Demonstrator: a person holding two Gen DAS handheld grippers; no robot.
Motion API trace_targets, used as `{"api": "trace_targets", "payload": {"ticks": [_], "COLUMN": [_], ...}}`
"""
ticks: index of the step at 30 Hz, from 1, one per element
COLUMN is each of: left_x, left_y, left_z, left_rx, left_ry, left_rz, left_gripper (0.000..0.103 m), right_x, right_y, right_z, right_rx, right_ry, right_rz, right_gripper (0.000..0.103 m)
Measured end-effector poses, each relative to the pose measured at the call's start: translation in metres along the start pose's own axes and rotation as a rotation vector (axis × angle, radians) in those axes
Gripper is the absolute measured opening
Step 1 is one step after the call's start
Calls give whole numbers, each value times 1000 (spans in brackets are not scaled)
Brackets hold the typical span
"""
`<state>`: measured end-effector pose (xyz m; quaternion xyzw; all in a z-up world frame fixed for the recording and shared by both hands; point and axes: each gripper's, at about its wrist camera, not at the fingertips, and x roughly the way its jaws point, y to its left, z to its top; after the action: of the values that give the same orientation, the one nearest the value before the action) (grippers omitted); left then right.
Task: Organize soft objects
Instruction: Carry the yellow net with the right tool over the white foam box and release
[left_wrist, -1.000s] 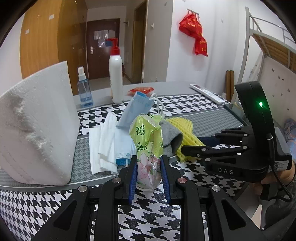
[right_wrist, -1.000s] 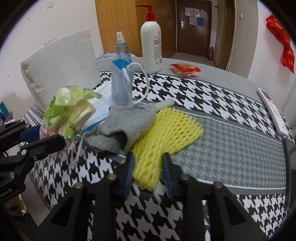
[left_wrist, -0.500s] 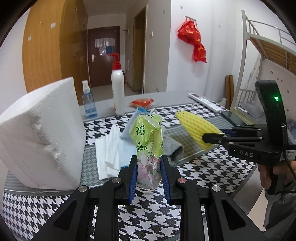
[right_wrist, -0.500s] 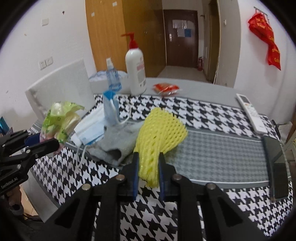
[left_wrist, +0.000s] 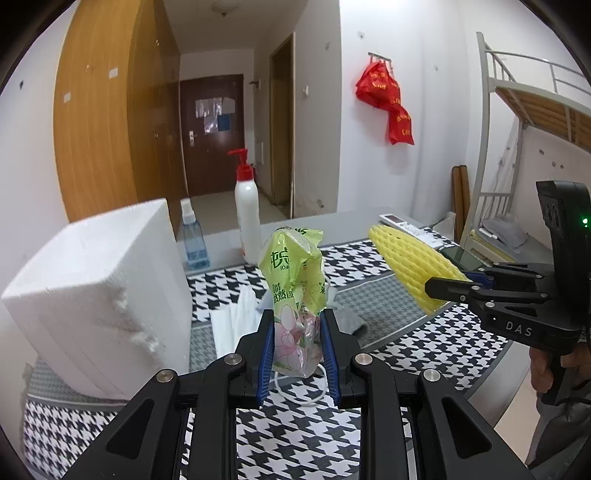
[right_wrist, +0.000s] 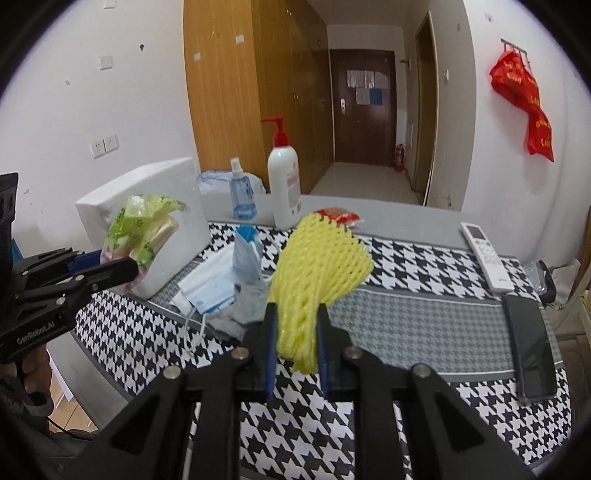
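Left wrist view: your left gripper (left_wrist: 297, 343) has its fingers (left_wrist: 266, 341) closed on the lower part of a green tissue packet (left_wrist: 293, 280), held upright and clear of the table (left_wrist: 424, 332), probably so that the soft plastic hangs free and does not drag on what lies below; the print on the packet is Chinese and only partly legible; the white foam block (left_wrist: 103, 306) stands at the left edge of the table, and the white pump bottle (left_wrist: 247, 218) and blue spray bottle (left_wrist: 192, 240) stand behind it, well apart from your grip; your right gripper (left_wrist: 465, 284), marked "DAS" on its body, enters from the right gripping a yellow foam net (left_wrist: 410, 262). Right wrist view: the right gripper (right_wrist: 295, 336) pinches the gathered end of the yellow foam net (right_wrist: 317, 266), whose wide end fans upward, above the table; the face masks (right_wrist: 210, 284) and a grey cloth (right_wrist: 243, 306) remain in a loose heap on the houndstooth table (right_wrist: 424, 325), so sorting seems only begun; your left gripper (right_wrist: 107, 267), lettered "GenRobot.AI", carries the green tissue packet (right_wrist: 144, 229) near the white foam block (right_wrist: 177, 206); a remote control (right_wrist: 485, 254) and a dark phone (right_wrist: 530, 347) lie at the right, apart from the soft things.
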<state>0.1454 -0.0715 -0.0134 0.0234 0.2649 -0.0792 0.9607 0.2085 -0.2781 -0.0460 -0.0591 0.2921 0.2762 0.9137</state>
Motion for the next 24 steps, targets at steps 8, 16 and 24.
{"api": "trace_targets", "payload": {"ticks": [8, 16, 24], "left_x": [-13, -29, -44], "left_y": [14, 31, 48], "left_z": [11, 19, 31], "left_rx": [13, 26, 32], "left_ry": [-48, -104, -164], "left_rz": [10, 19, 52], "left_gripper": [26, 26, 26], "right_x": [-8, -12, -9], "right_y": [14, 35, 52], "right_z": [11, 25, 45], "right_rx": [8, -24, -46], "right_ry": [-64, -110, -156], "right_rz": [17, 12, 23], "right_gripper": [22, 22, 22]}}
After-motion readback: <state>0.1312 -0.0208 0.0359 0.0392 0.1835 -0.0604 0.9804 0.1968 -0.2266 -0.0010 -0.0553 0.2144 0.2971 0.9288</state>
